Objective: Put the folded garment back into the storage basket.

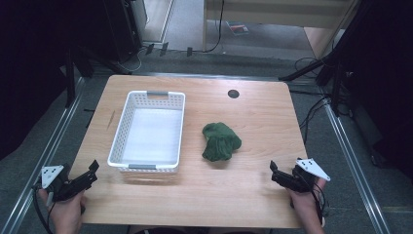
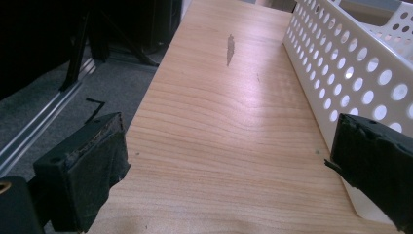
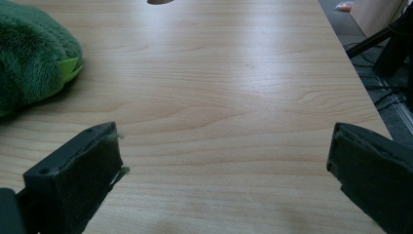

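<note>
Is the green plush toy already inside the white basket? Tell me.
No. In the high view the green plush toy lies on the bare table, apart from the white basket.

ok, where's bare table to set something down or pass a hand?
Free: the strip between the white basket and the green plush toy; the near edge between the left gripper and right gripper; the far right corner past the round hole. Tight: the narrow strip left of the basket.

Overhead camera faces forward-down; both gripper cameras skim low across the shared table (image 1: 253,190).
</note>
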The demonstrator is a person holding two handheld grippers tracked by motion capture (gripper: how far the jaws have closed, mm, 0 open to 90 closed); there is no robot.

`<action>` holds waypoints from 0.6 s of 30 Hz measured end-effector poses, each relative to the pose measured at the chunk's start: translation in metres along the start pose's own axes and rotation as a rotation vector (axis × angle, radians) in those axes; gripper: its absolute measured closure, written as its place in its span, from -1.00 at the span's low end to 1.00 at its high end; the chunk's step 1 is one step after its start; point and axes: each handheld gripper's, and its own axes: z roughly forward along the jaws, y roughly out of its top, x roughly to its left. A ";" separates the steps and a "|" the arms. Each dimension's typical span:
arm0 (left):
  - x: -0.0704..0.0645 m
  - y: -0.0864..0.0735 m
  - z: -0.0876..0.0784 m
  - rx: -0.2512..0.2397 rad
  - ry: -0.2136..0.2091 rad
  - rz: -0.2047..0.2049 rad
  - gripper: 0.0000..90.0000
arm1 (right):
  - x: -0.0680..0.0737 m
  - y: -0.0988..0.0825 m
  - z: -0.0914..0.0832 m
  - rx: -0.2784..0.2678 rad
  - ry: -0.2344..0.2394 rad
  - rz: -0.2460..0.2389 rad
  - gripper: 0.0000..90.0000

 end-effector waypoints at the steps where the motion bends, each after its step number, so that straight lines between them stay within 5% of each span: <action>1: 0.000 0.000 0.000 -0.004 0.000 -0.006 -0.97 | 0.000 0.000 0.000 0.000 0.001 -0.001 -1.00; 9: 0.003 0.008 -0.006 -0.017 -0.008 -0.031 -0.97 | 0.000 0.000 0.001 0.013 0.000 -0.004 -1.00; 18: -0.018 0.028 -0.020 -0.023 -0.017 0.015 -0.97 | 0.001 0.000 0.002 0.016 -0.005 -0.011 -1.00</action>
